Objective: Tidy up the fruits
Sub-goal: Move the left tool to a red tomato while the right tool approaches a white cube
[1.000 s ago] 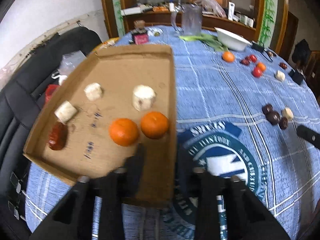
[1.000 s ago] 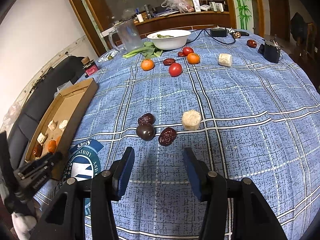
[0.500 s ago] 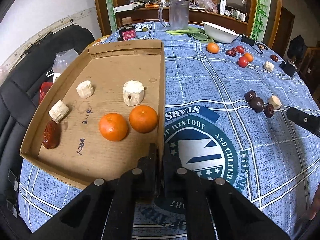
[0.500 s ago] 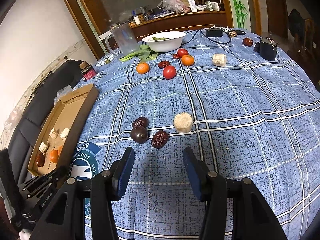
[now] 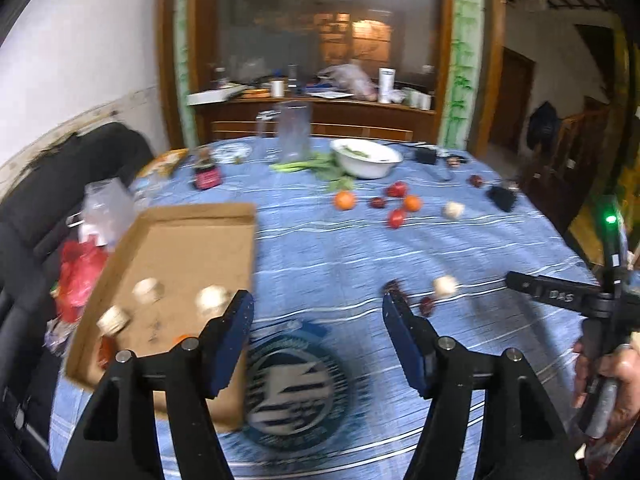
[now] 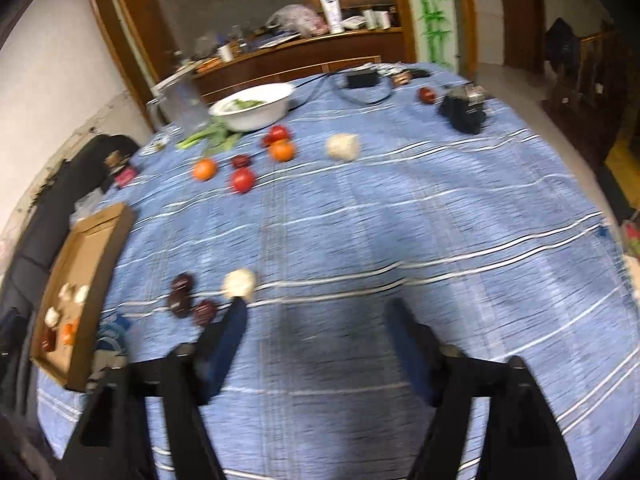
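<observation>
A cardboard tray (image 5: 192, 236) at the table's left edge holds pale chunks, oranges and a red date; it also shows in the right wrist view (image 6: 86, 264). My left gripper (image 5: 318, 312) is open and empty, raised beside the tray's right wall. My right gripper (image 6: 316, 320) is open and empty above the blue cloth. Dark dates (image 6: 182, 294) and a pale chunk (image 6: 240, 284) lie just left of its left finger. Further back lie oranges (image 6: 204, 170), tomatoes (image 6: 243, 180) and another pale chunk (image 6: 343, 146). Both views are motion-blurred.
A white bowl (image 6: 256, 110), greens, a glass jug (image 6: 182, 102) and black devices (image 6: 464, 110) stand at the table's far side. A black chair with bags (image 5: 76, 272) is left of the tray. A round blue logo (image 5: 296, 384) lies on the cloth.
My left gripper let go of the tray's wall, opened wide and lifted back, tilting up. My right gripper shifted right, away from the dates.
</observation>
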`<action>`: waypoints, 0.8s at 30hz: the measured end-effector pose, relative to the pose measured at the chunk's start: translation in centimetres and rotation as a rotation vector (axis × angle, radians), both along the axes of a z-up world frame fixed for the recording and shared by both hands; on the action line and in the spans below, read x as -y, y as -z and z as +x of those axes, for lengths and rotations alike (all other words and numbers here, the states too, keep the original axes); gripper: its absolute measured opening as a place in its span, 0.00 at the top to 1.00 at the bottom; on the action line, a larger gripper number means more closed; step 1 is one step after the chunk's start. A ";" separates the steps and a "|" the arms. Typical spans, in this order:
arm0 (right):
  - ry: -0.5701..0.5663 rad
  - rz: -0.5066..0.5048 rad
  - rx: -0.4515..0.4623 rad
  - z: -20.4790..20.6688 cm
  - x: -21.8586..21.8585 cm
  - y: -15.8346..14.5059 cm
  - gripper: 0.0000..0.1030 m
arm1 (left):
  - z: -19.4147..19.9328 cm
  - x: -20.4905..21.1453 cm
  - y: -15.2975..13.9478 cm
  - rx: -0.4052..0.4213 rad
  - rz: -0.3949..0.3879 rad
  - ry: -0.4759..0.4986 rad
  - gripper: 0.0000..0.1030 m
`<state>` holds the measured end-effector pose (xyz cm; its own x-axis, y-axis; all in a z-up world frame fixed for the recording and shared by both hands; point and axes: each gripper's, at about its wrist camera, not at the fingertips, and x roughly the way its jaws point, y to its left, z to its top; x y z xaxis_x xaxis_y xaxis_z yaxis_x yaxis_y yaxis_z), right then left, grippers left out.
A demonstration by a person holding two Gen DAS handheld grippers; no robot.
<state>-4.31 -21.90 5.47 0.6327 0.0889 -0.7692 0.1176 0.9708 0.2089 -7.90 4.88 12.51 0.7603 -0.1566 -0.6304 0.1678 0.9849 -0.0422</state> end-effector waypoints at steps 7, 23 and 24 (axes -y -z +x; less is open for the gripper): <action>-0.002 -0.039 0.033 0.8 2.3 -1.7 0.16 | 2.2 4.1 -0.7 -0.020 -0.012 0.093 0.31; -0.013 -0.191 0.145 7.0 3.4 -9.1 0.16 | 10.8 7.5 -8.8 0.115 0.086 0.104 0.31; -0.013 -0.197 0.151 7.5 3.5 -9.6 0.16 | 11.5 7.8 -9.2 0.123 0.093 0.106 0.31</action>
